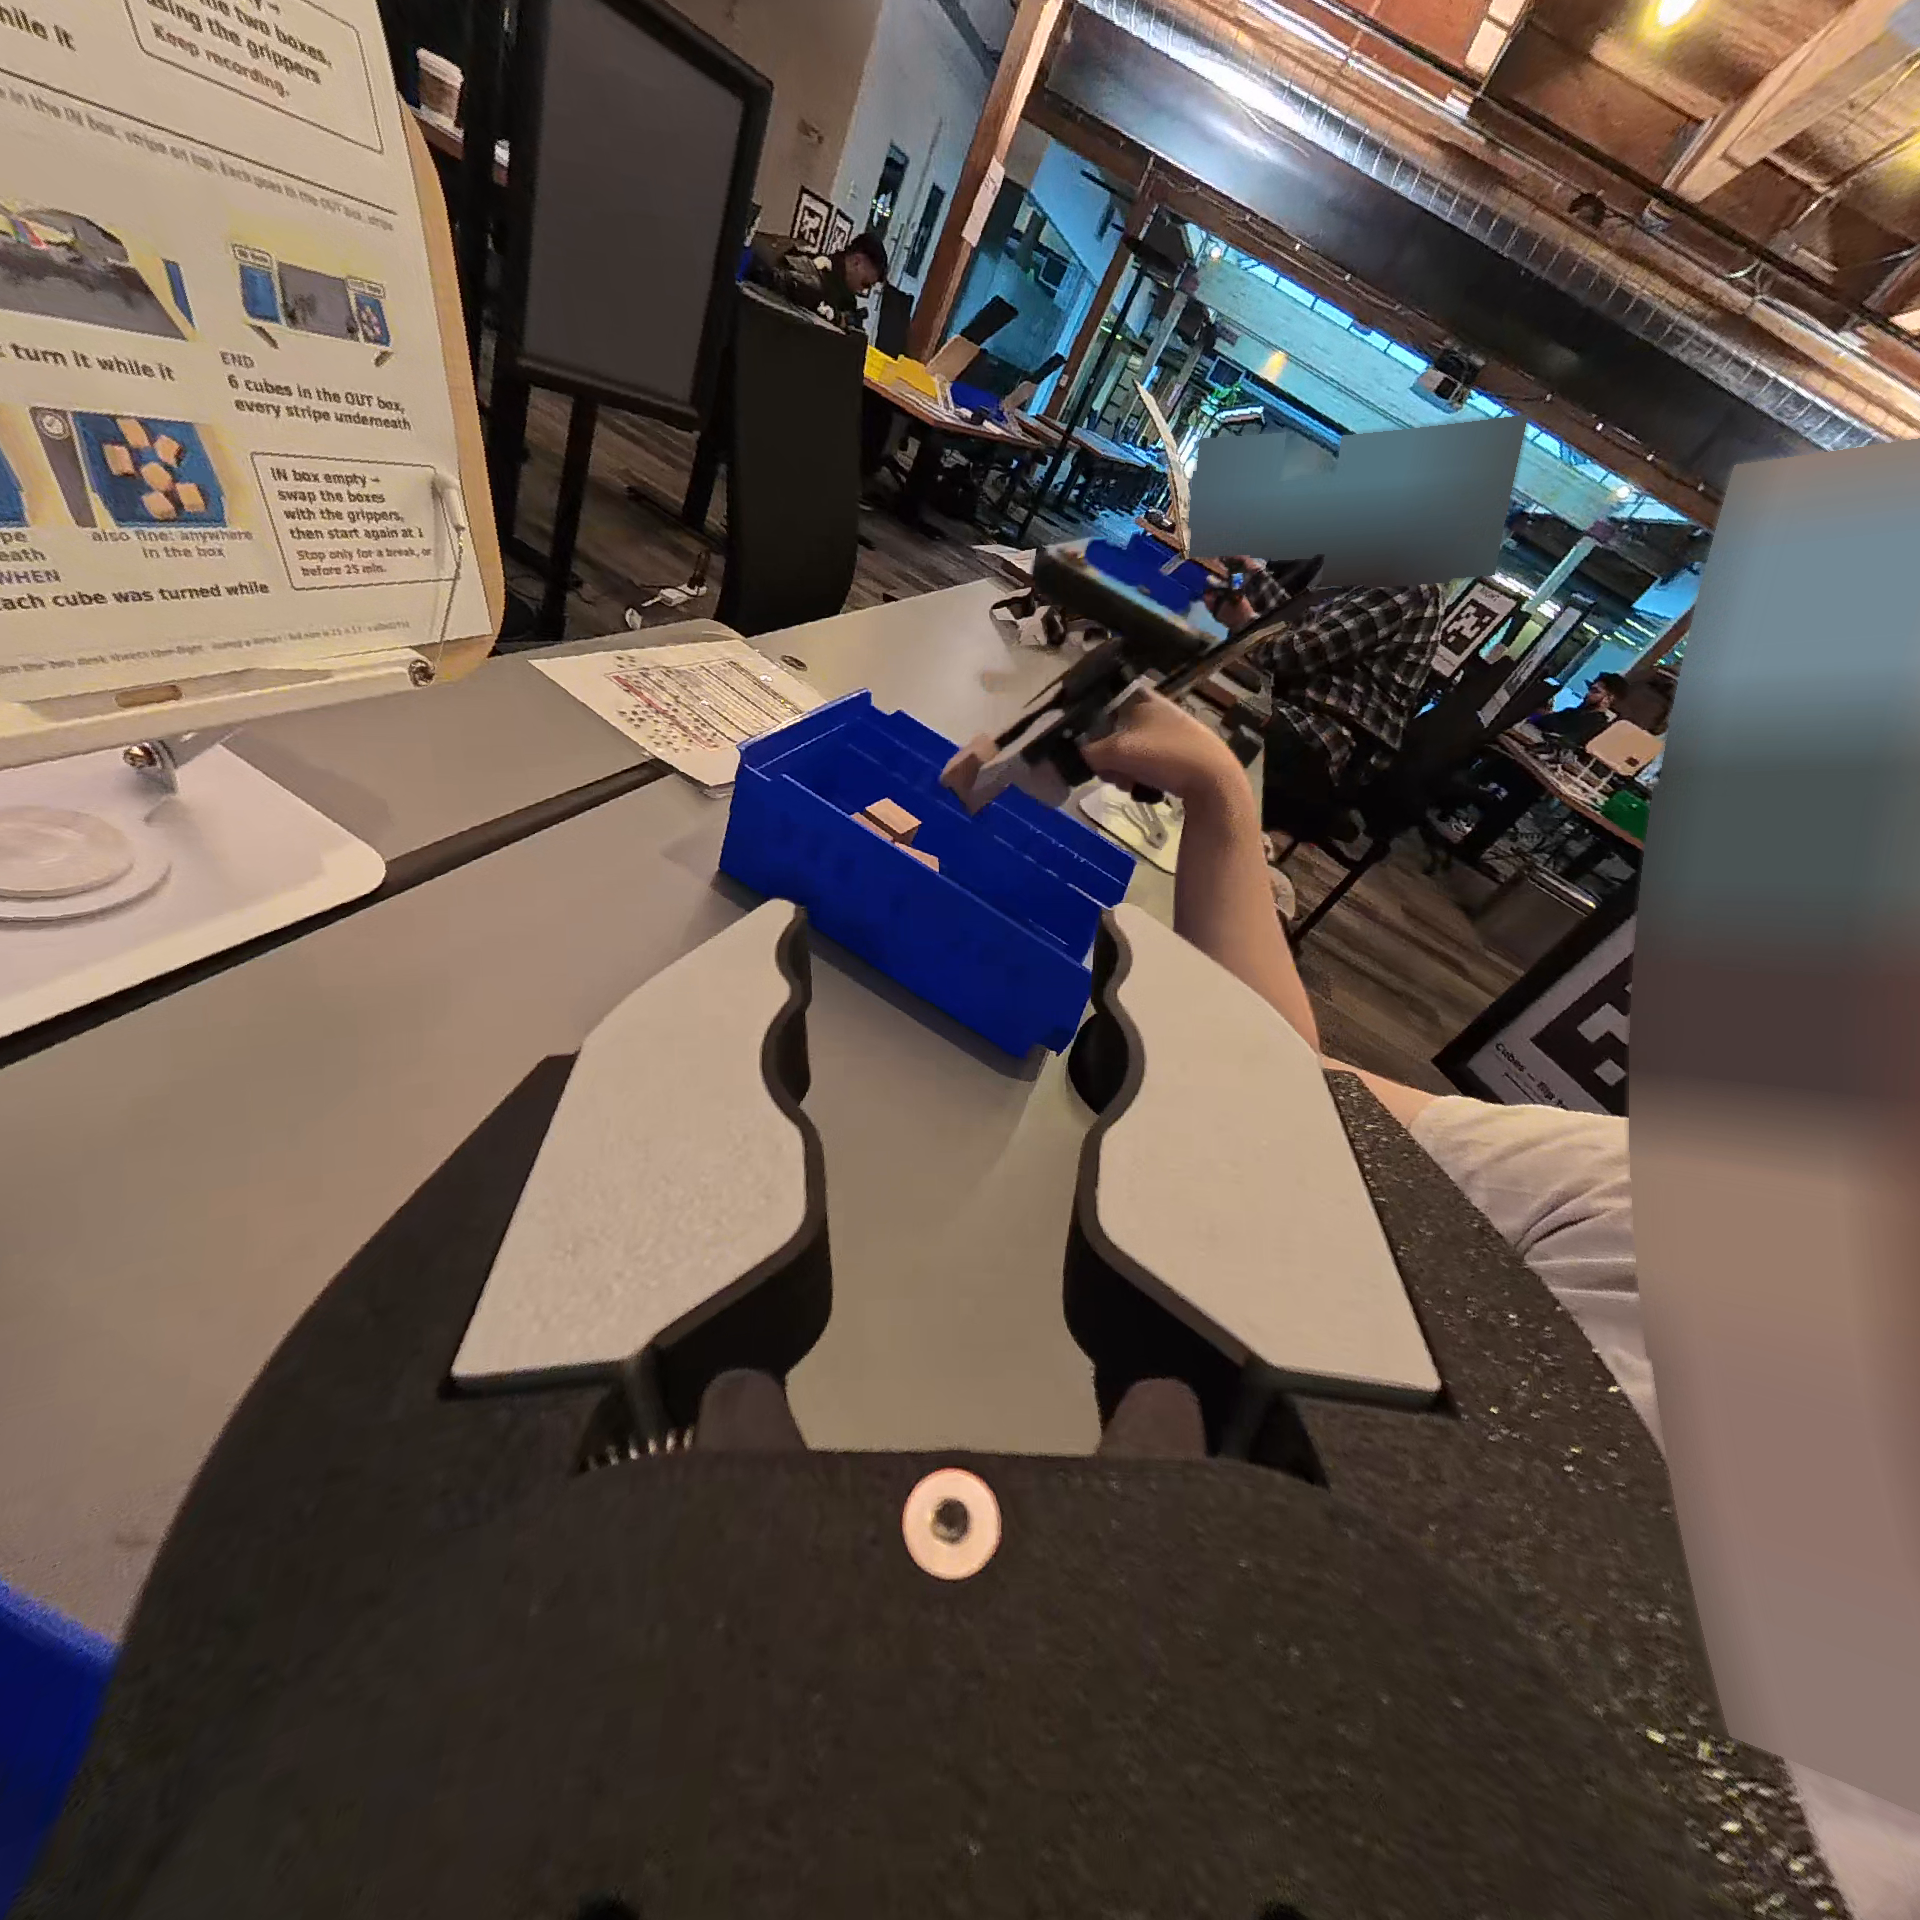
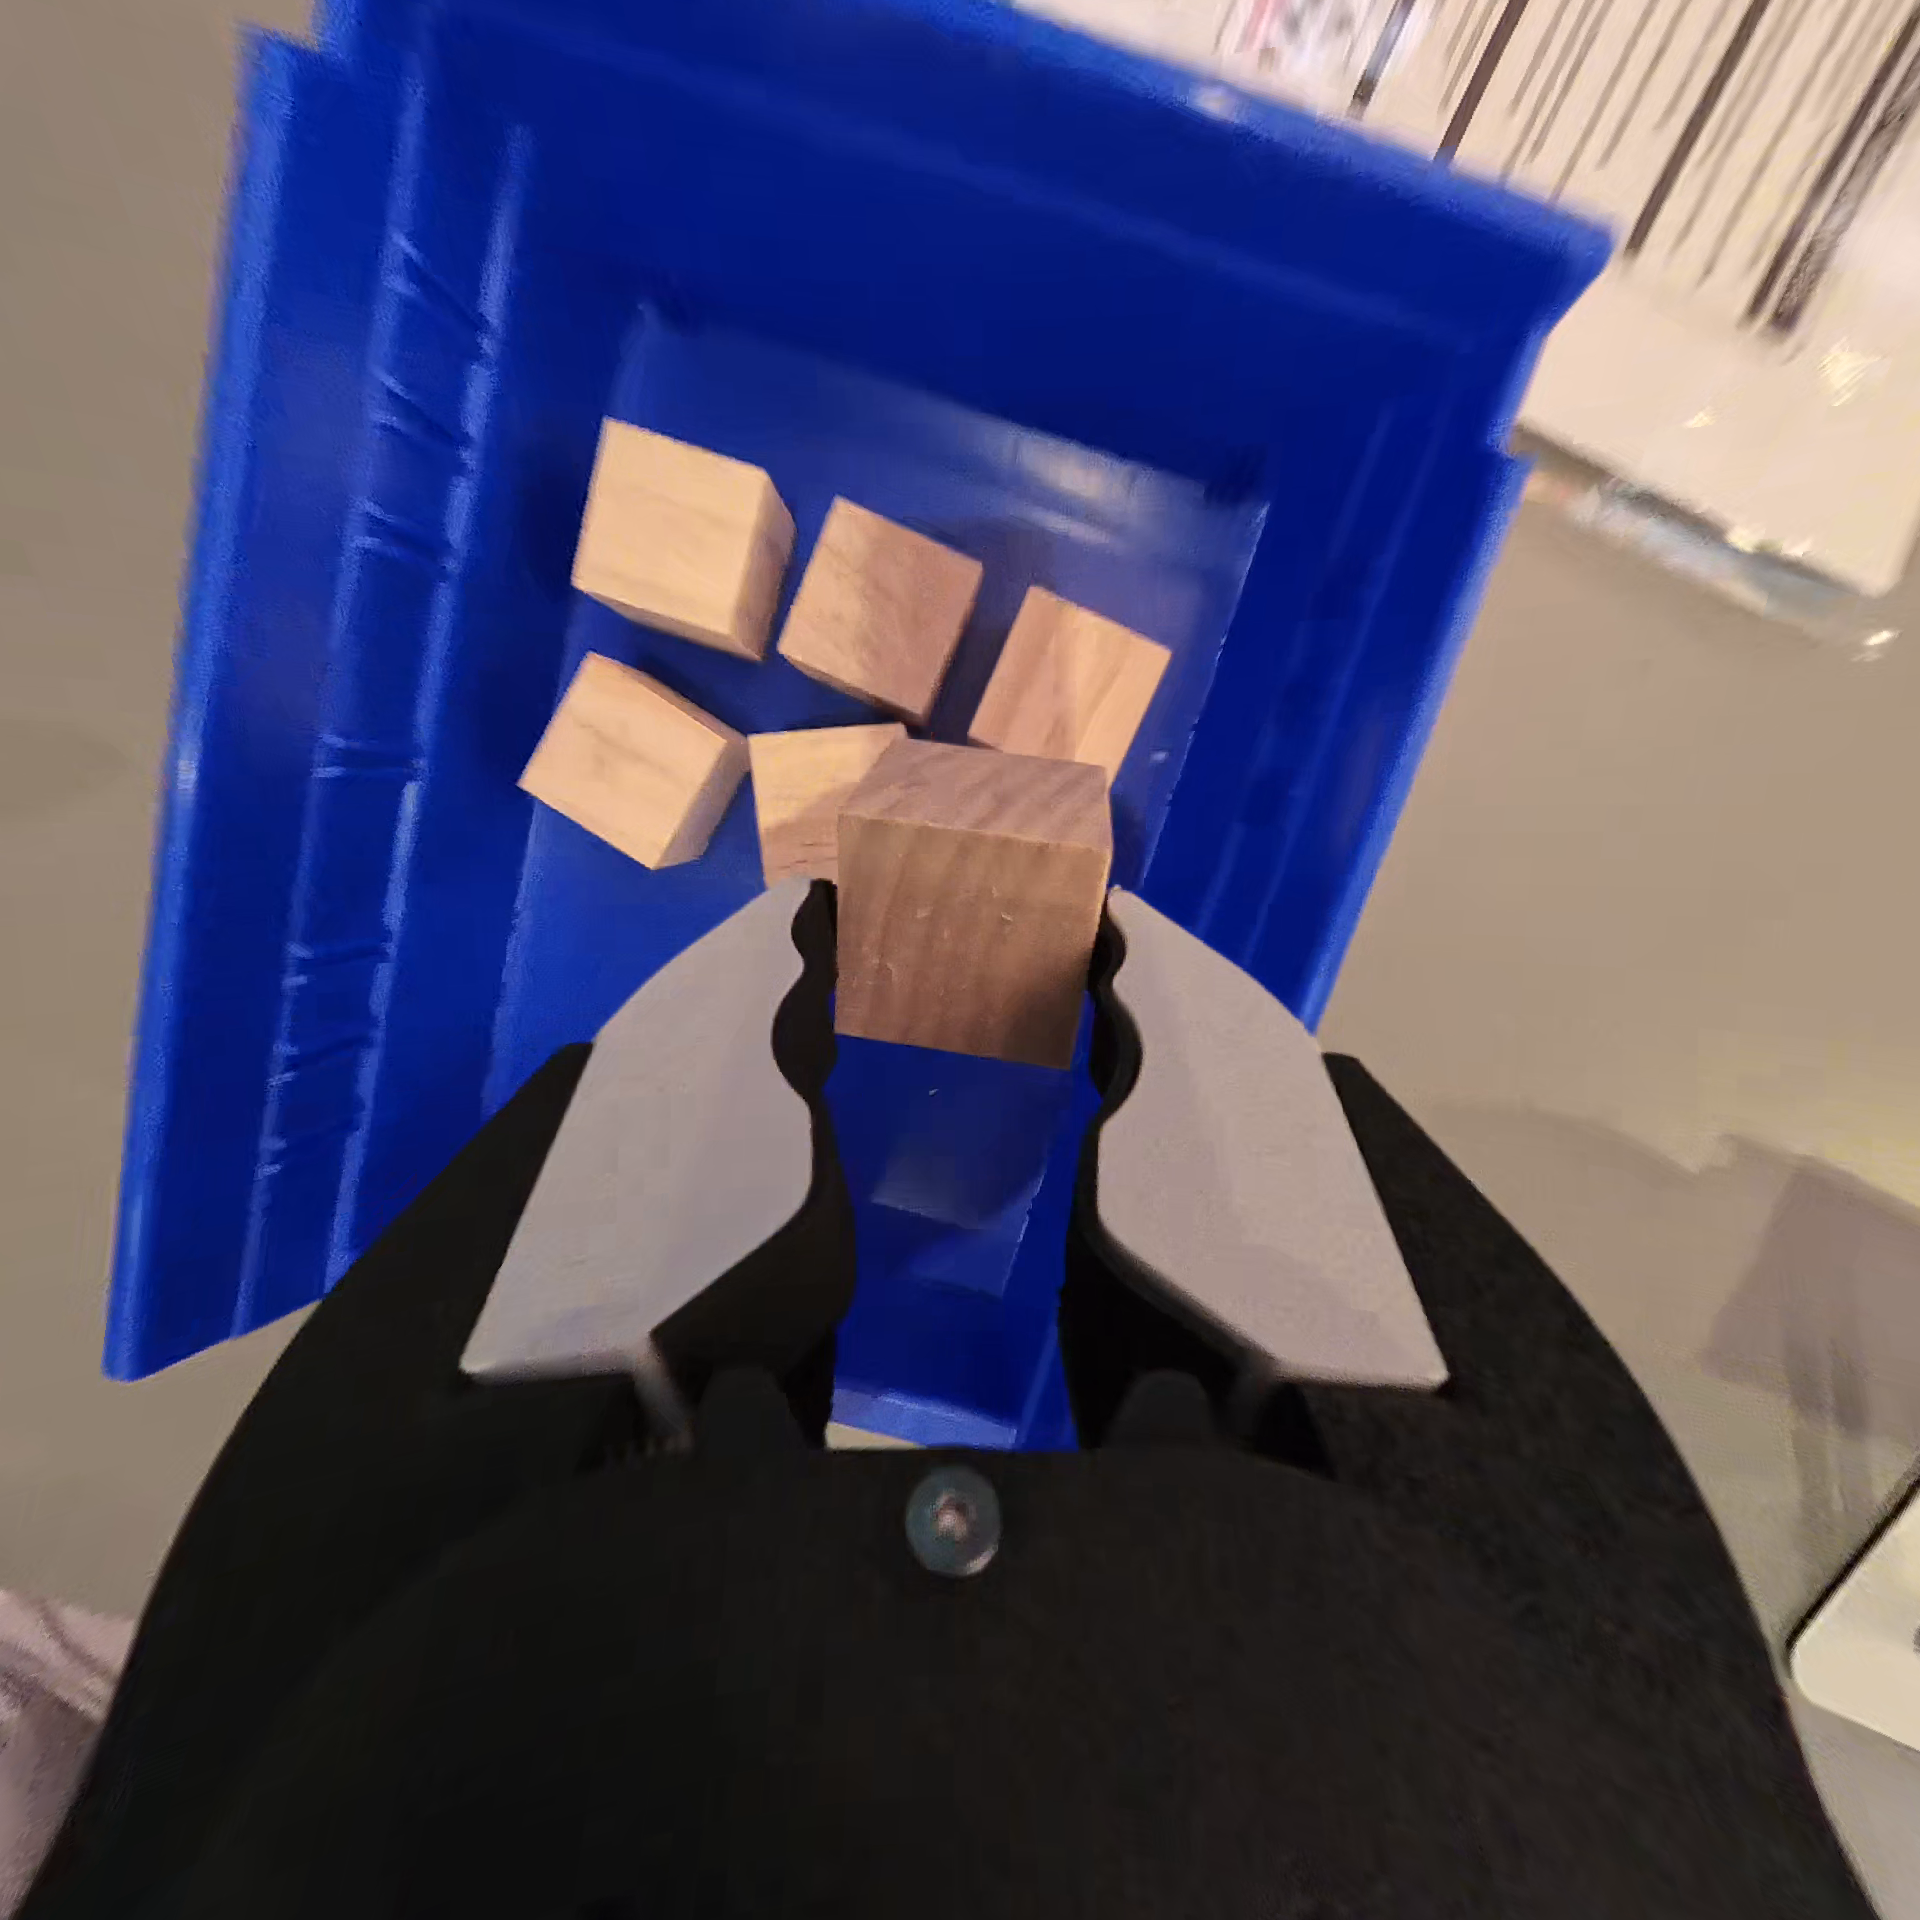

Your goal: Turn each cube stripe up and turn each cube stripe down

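Right hand-held gripper (image 2: 961, 904) clamps wooden cube (image 2: 971, 925) – above blue bin (image 2: 343, 727).

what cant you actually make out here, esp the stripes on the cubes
- Stripes: right wrist view shows only plain wood on the held cube and the five cubes in the bin; their undersides are hidden.
- Fifth cube: partly covered by the held cube.
- Left wrist view: the bin's wall hides most cubes.
- Second bin: cut off by the frame edge.
- Right tool: its far fingertips are behind the cube.

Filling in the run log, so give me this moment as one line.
right gripper: shut on cube, above blue box | five cubes in box | left gripper: open, holds nothing
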`<state>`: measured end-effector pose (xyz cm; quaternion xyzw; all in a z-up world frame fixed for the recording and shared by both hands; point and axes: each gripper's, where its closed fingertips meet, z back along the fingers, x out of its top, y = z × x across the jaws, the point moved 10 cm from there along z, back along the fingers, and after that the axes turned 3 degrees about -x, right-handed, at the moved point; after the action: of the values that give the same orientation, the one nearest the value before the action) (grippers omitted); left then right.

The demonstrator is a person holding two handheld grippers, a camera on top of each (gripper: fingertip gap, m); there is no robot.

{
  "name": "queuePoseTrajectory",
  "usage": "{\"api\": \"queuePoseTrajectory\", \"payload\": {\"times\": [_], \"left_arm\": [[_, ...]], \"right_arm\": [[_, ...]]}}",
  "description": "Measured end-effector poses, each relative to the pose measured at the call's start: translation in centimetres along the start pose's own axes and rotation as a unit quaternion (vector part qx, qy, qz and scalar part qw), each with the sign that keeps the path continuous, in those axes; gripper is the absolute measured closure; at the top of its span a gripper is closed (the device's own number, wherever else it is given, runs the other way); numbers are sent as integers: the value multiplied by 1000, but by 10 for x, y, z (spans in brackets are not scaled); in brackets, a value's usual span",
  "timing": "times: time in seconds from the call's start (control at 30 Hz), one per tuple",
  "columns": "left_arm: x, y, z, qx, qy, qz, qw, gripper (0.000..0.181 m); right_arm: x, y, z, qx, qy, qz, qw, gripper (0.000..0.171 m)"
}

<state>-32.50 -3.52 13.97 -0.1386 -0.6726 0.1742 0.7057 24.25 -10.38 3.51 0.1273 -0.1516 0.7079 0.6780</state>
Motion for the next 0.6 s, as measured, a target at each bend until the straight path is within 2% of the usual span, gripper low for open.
{"api": "queuePoseTrajectory", "payload": {"times": [0.33,0.6], "left_arm": [[-4,-7,-8,-10,22,-3,1000,130],[-4,-11,-9,-14,24,-6,1000,132]], "right_arm": [[-12,-11,-52,-5,148,-27,989,124],[-11,-8,-63,-3,176,-26,984,124]]}}
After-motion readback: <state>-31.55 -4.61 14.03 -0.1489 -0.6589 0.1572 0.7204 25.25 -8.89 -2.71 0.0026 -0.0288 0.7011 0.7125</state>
